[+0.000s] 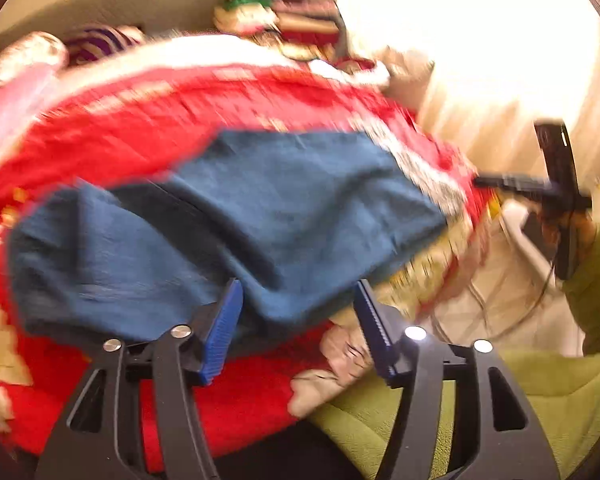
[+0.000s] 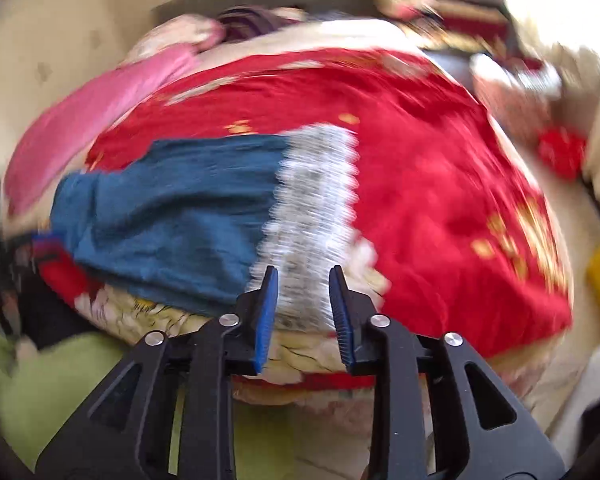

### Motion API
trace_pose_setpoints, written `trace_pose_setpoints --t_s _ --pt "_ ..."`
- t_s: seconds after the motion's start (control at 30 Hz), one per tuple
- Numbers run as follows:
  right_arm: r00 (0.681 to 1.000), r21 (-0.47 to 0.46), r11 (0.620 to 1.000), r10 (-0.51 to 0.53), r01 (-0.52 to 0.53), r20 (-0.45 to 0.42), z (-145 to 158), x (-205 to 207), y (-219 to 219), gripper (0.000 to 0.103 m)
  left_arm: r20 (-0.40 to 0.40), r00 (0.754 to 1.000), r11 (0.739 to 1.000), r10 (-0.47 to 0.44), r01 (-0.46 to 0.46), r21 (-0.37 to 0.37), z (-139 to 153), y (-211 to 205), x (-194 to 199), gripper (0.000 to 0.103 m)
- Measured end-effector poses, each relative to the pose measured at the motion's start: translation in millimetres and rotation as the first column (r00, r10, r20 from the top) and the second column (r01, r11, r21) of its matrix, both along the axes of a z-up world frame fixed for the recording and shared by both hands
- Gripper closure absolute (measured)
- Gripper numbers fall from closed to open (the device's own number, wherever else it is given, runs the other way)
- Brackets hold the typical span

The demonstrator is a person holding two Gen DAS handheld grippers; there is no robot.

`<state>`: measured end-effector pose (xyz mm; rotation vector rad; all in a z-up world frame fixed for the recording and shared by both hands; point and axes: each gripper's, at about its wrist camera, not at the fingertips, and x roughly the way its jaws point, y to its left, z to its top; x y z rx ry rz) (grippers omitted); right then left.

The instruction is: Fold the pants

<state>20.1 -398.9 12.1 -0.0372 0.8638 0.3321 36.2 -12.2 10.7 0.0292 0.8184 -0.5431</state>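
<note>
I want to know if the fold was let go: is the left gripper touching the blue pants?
Apart. In the left wrist view the left gripper stands open, with nothing between its pads; the blue pants lie beyond them.

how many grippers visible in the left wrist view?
2. The left gripper fills the bottom foreground, jaws open over the near edge of the blue pants. The right gripper is at the right edge, blurred, past the red bedspread.

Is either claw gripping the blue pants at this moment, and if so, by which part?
Neither. The left claw and the right claw both stand open with nothing pinched between their pads; the blue pants lie loose on the red bedspread.
</note>
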Motion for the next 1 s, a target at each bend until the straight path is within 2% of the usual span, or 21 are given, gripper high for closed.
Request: trace_pose_setpoints --t_s 0.07,0.1,0.13,0.17,0.2,0.27,0.33,0.43,0.47,0.5,0.53,0.6,0.7,0.8,0.9,0.97,1.0 --pt "0.991 -0.069 0.989 0.129 -0.127 0.032 -3.9 -3.0 34.0 0.081 0.039 0.993 0.994 0.107 -0.108 0.013 12.0 19.9 2.3 0.026" --pt "0.975 -0.125 0.970 0.218 -0.210 0.051 -9.3 -6.1 58.5 0.081 0.047 0.980 0.980 0.195 -0.196 0.023 16.5 37.2 6.9 0.025" --pt "0.957 -0.157 0.950 0.283 -0.270 0.060 -14.0 -7.3 75.3 0.081 0.045 0.969 0.970 0.242 -0.243 0.031 17.2 47.0 9.6 0.025" --pt "0.933 -0.194 0.921 0.355 -0.338 0.060 -21.9 -8.4 96.1 0.081 0.040 0.954 0.954 0.296 -0.298 0.043 16.5 58.6 13.0 0.024" --pt "0.913 -0.222 0.895 0.406 -0.387 0.044 -28.4 -8.3 111.2 0.082 0.026 0.929 0.927 0.369 -0.370 0.056 13.6 74.8 18.0 0.022" --pt "0.871 -0.290 0.837 0.491 -0.464 0.024 -42.0 -9.9 135.4 0.083 -0.007 0.892 0.891 0.452 -0.452 0.042 7.3 95.4 26.6 0.011" --pt "0.857 -0.338 0.807 0.515 -0.485 -0.001 -50.9 -7.3 149.5 0.083 -0.062 0.858 0.860 0.510 -0.510 0.020 -2.2 112.3 37.4 0.008" --pt "0.865 -0.321 0.815 0.502 -0.482 -0.025 -59.2 3.7 154.1 0.084 -0.119 0.838 0.844 0.533 -0.536 0.012 -20.4 119.7 52.2 0.008" --pt "0.862 -0.313 0.814 0.506 -0.489 -0.028 -60.4 5.6 154.2 0.095 -0.125 0.838 0.845 0.532 -0.535 0.005 -25.0 119.0 53.4 0.016" --pt "0.855 -0.294 0.812 0.517 -0.505 -0.041 -61.5 6.2 153.4 0.102 -0.132 0.842 0.849 0.523 -0.529 -0.015 -29.2 118.2 56.7 0.058" --pt "0.853 -0.281 0.813 0.520 -0.510 -0.046 -61.7 4.9 154.0 0.102 -0.140 0.840 0.846 0.524 -0.532 -0.028 -31.6 120.3 59.1 0.062" --pt "0.840 -0.214 0.815 0.539 -0.539 -0.063 -55.0 1.4 148.6 0.102 -0.147 0.829 0.833 0.539 -0.551 -0.051 -29.1 129.3 57.1 0.062" --pt "0.844 -0.142 0.832 0.532 -0.536 -0.068 -52.2 -0.7 136.7 0.102 -0.103 0.828 0.831 0.551 -0.555 -0.023 -25.7 134.7 45.5 0.062" --pt "0.848 -0.145 0.836 0.520 -0.530 -0.098 -68.3 2.4 135.9 0.099 -0.137 0.813 0.820 0.566 -0.572 -0.005 -35.9 140.0 49.0 0.058" --pt "0.849 -0.090 0.846 0.517 -0.526 -0.105 -64.5 3.9 134.2 0.095 -0.160 0.797 0.806 0.583 -0.592 -0.011 -44.9 147.0 52.1 0.041" --pt "0.858 -0.062 0.857 0.507 -0.512 -0.084 -49.7 2.3 122.1 0.089 -0.166 0.789 0.795 0.591 -0.605 -0.045 -40.0 152.0 46.7 0.039" --pt "0.866 -0.056 0.864 0.496 -0.500 -0.063 -42.5 2.5 116.5 0.085 -0.133 0.778 0.781 0.614 -0.623 -0.039 -30.3 152.3 41.6 0.036"
